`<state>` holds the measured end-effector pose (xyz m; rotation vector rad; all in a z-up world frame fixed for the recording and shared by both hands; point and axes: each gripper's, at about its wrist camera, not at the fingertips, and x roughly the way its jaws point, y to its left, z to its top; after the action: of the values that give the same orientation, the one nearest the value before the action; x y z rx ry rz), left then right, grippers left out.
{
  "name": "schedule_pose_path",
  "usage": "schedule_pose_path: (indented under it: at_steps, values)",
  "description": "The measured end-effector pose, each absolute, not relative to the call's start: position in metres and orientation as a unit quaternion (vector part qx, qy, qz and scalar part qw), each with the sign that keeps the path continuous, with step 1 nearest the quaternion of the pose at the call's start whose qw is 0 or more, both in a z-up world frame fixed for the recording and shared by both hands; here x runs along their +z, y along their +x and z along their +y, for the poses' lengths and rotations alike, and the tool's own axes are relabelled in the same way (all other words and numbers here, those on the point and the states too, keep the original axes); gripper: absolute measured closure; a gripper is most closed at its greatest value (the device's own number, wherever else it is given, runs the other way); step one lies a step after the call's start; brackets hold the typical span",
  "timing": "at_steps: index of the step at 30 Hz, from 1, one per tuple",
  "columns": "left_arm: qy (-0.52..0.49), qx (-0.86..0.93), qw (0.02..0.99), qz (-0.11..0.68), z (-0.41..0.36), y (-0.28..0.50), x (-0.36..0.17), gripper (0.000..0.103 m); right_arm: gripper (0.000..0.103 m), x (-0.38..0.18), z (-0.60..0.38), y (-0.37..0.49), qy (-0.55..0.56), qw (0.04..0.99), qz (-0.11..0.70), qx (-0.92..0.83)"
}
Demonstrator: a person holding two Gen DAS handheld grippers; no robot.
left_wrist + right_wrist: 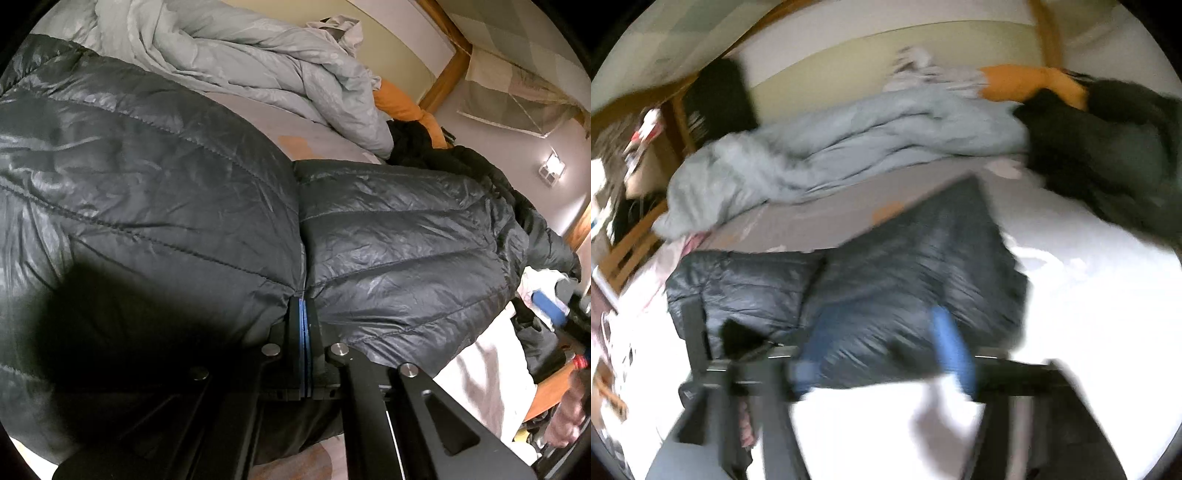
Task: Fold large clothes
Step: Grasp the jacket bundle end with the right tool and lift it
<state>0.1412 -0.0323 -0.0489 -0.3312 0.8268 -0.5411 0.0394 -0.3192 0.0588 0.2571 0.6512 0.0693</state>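
Black quilted nylon filled most of what I saw: the puffer jacket (166,177) lay spread on the bed (1089,288), over the pale sheet, with a crumpled grey duvet (236,62) heaped behind it toward the wall and an orange pillow (399,103) at the duvet's far end. A second dark garment (1108,155) sat bunched near that pillow, apart from the jacket. My left gripper (303,306) pointed down at a slant onto the jacket, its blue-padded jaws pressed together and pinching a fold of the shiny fabric right where two panels met at a seam. My right gripper (882,350) was angled down over the jacket's near edge, badly smeared by motion blur; its two blue fingers (951,347) stood wide apart with jacket fabric visible behind the gap, and I could not make out anything clamped between them. In the left view, the right gripper showed at the far right edge beside a hand (569,417), off the jacket's hem.
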Motion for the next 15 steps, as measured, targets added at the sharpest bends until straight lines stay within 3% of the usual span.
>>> schedule_pose_path:
  at_steps: [3, 5, 8, 15]
  values:
    - [-0.153, -0.255, 0.869, 0.395, -0.034, 0.141, -0.048, 0.099, 0.031, 0.039, -0.345, 0.030, 0.184, 0.928, 0.325, 0.022]
    - [-0.152, -0.255, 0.869, 0.395, -0.034, 0.141, -0.049, 0.099, 0.022, 0.016, -0.371, 0.033, 0.253, 0.903, 0.347, -0.008]
    - [-0.148, -0.253, 0.870, 0.396, -0.035, 0.141, -0.048, 0.099, 0.022, -0.009, -0.395, 0.042, 0.340, 0.872, 0.352, -0.015]
    - [-0.146, -0.252, 0.871, 0.396, -0.035, 0.142, -0.048, 0.099, 0.015, -0.037, -0.394, 0.081, 0.396, 0.856, 0.330, 0.033]
